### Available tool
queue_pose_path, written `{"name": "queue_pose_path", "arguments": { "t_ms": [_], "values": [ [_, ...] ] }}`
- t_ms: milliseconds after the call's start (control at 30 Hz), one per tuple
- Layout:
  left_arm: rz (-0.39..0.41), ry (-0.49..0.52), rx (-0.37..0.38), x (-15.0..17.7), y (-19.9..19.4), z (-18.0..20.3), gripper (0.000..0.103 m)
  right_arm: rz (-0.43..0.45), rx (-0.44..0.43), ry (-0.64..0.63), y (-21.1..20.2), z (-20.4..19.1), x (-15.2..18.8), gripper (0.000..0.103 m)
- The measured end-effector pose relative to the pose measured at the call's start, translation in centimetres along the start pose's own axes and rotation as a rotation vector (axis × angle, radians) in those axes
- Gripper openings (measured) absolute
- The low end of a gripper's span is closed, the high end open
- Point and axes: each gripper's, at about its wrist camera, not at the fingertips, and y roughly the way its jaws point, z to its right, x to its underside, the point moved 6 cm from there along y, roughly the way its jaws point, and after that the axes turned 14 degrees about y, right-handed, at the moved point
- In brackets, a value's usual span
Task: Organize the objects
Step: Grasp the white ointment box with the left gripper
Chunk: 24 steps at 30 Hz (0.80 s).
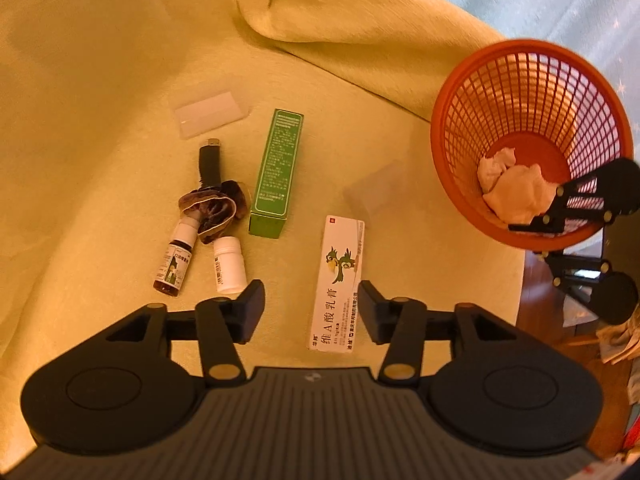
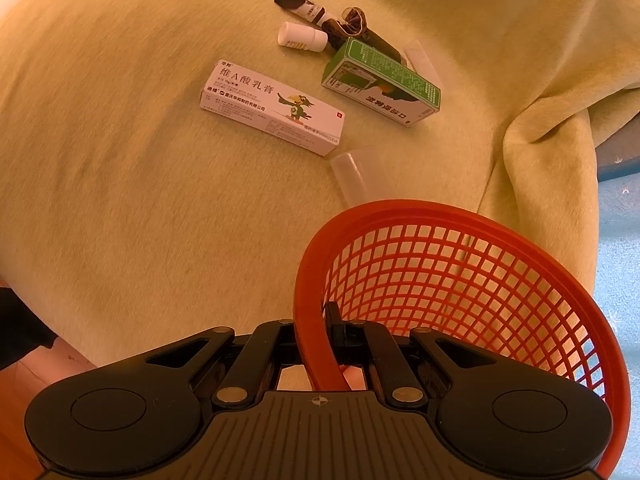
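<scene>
Clamped between my right tongs [image 2: 320,344] is the rim of the orange mesh basket [image 2: 460,280]: one finger sits inside the wall, the other outside, and they grip it tight. From the left wrist view the basket [image 1: 532,136] stands at the right edge of the tabletop, with crumpled white tissue [image 1: 516,188] lying in its bottom.

My left tongs [image 1: 311,308] hang released and wide apart above the yellow cloth [image 1: 100,120] that covers the tabletop. Between the two fingers, a little right of centre, lies the white ointment box [image 1: 340,280] with a green bird printed on it, flat on the cloth and near the right finger. Whether that finger touches it I cannot tell.

Further out lies the green box [image 1: 276,172], flat on its long side. Left of it sits a cluster: a brown dropper bottle [image 1: 174,264], a small white bottle [image 1: 229,266] just beside it, a dark scrunchie [image 1: 214,210] against both, and a black lighter [image 1: 210,162] reaching out from under the scrunchie. Beyond the lighter lies a clear plastic sleeve [image 1: 212,118]. Another clear plastic piece [image 2: 352,178] lies between the ointment box and the basket.
</scene>
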Motion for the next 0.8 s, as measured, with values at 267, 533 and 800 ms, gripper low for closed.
{"name": "queue_pose_path", "arguments": {
  "t_ms": [267,533,800],
  "values": [
    [-0.001,0.059,0.007,1.1,2.6,1.4,0.060,0.000,0.001,-0.013,0.0,-0.3,0.3,0.000],
    [-0.021,0.068,0.030,2.4,5.4,2.4,0.062,0.004,0.005,-0.023,-0.1,-0.6,0.6,0.000],
    [-0.040,0.066,0.030,3.4,7.0,2.5,0.062,0.003,0.005,-0.028,-0.1,-0.7,0.5,0.000]
  ]
}}
